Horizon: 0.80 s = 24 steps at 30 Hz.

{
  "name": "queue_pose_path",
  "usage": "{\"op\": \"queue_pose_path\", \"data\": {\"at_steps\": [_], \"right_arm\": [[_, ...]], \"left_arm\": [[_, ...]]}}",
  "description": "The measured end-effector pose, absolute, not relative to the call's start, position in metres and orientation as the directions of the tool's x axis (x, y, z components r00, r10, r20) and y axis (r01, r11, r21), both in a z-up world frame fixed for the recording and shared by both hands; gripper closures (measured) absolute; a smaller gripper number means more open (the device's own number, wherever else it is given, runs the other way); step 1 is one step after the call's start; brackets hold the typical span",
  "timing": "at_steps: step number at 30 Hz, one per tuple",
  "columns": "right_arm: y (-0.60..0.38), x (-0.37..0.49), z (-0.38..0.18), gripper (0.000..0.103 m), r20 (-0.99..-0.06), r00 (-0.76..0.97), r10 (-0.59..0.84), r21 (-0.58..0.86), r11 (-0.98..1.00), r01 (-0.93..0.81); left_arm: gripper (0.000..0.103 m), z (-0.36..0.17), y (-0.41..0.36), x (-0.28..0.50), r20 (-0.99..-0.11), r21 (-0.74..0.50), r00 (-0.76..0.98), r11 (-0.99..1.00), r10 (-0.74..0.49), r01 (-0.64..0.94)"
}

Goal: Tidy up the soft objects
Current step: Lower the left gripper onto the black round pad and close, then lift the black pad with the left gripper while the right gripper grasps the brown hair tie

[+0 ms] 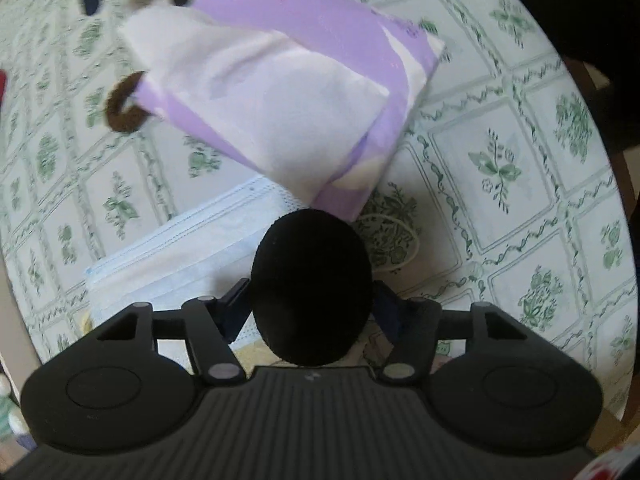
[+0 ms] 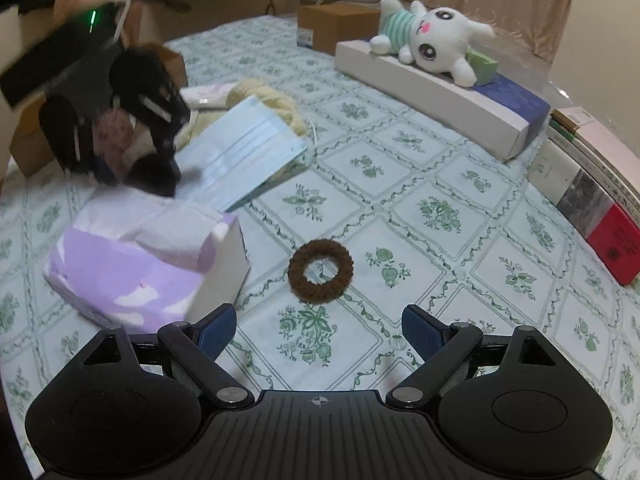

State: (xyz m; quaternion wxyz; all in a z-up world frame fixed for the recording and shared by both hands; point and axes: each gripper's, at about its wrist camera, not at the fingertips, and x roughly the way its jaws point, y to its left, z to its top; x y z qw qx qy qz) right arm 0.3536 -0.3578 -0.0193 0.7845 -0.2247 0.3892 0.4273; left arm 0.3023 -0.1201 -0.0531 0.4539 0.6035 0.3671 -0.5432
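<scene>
My left gripper (image 1: 312, 320) is shut on a round black fuzzy pad (image 1: 312, 288) and holds it over a blue face mask (image 1: 180, 256); it also shows in the right wrist view (image 2: 120, 140), with the black pad (image 2: 154, 174) below it. A purple and white tissue pack (image 1: 272, 92) lies just beyond it, also seen in the right wrist view (image 2: 148, 256). A brown hair scrunchie (image 2: 320, 271) lies on the tablecloth straight ahead of my right gripper (image 2: 318, 332), which is open and empty. The scrunchie peeks out beside the pack in the left wrist view (image 1: 122, 108).
A white plush bunny (image 2: 432, 40) lies on a long white box (image 2: 440, 96) at the back right. Books and a red box (image 2: 616, 240) stand along the right edge. Cream yarn (image 2: 264, 100) and cardboard boxes (image 2: 340, 24) sit further back. The blue mask (image 2: 240, 152) is propped up.
</scene>
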Motion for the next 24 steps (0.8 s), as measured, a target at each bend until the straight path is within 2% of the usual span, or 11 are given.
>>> {"op": "queue_pose_path", "data": {"at_steps": [9, 16, 24], "right_arm": [[-0.347, 0.374, -0.037, 0.014, -0.816, 0.328, 0.475, -0.015, 0.551, -0.834], [-0.328, 0.392, -0.053, 0.014, -0.806, 0.302, 0.509, 0.031, 0.545, -0.838], [-0.325, 0.41, -0.06, 0.033, -0.805, 0.272, 0.528, 0.09, 0.56, -0.823]], "left_arm": [[0.042, 0.01, -0.086, 0.337, -0.929, 0.279, 0.267, -0.011, -0.257, 0.96], [0.042, 0.041, -0.066, 0.364, -0.849, 0.256, 0.356, 0.285, -0.391, 0.924], [0.042, 0.042, -0.06, 0.37, -0.826, 0.2, 0.357, 0.366, -0.435, 0.909]]}}
